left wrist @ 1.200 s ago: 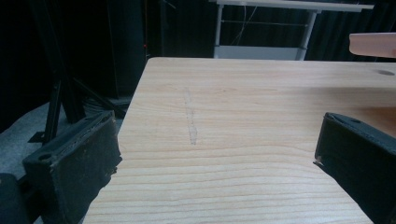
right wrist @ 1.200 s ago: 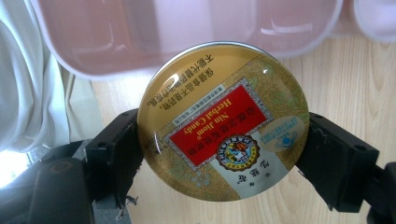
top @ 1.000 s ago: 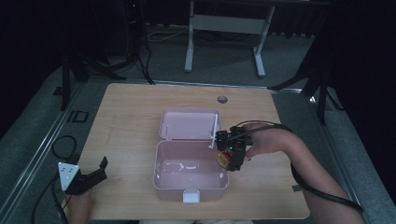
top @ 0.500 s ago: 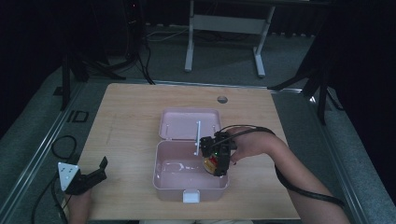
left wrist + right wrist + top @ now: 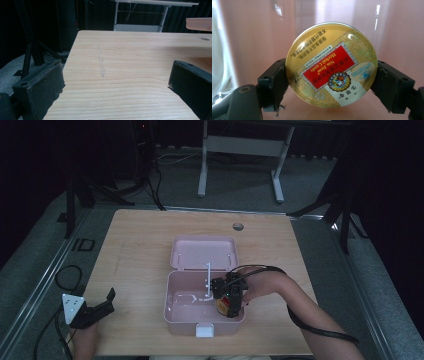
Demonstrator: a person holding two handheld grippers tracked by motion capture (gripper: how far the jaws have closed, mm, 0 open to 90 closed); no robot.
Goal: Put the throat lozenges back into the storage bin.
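Your right gripper (image 5: 226, 304) clamps the round herbal candy tin (image 5: 331, 64) by its rim, low inside the right end of the open pink box (image 5: 180, 317). Your left gripper (image 5: 95, 307) rests wide open, holding nothing, at the table's (image 5: 140, 235) near left corner.

A dim lab or studio: a light wooden desk (image 5: 150, 245) with a cable port (image 5: 238, 226) stands on grey carpet (image 5: 240, 180), ringed by black stand legs (image 5: 80, 195), trailing cables (image 5: 150, 175) and a white-framed bench (image 5: 240, 145).
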